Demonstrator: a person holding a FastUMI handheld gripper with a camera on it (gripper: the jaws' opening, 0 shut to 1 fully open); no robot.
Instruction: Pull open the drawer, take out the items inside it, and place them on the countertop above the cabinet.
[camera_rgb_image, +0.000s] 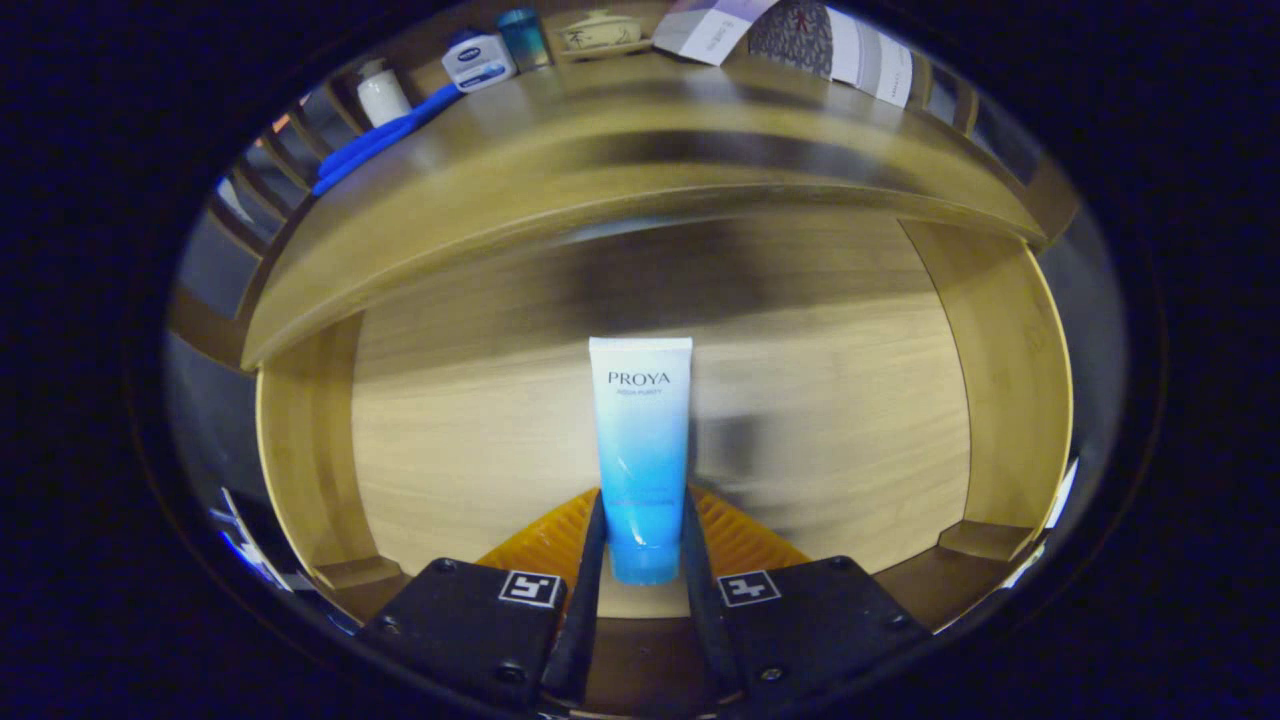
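Note:
A white-to-blue cosmetic tube (641, 440) stands between my fingers, cap end toward me, with my gripper (643, 520) shut on its lower part. Both fingers press against its sides. Below and beyond the tube lies the open wooden drawer (820, 420), its pale floor bare around the tube. The drawer's side walls rise to the left and right of the fingers. Above the drawer runs the cabinet's countertop (600, 150), its front edge curving across beyond the tube.
On the countertop's far side stand a white jar with a blue label (478, 60), a teal cup (524, 36), a small white bottle (383, 96), a ceramic lidded bowl (600, 32) and a blue toothbrush-like item (375, 145). Folded printed packaging (800, 35) leans at the far right.

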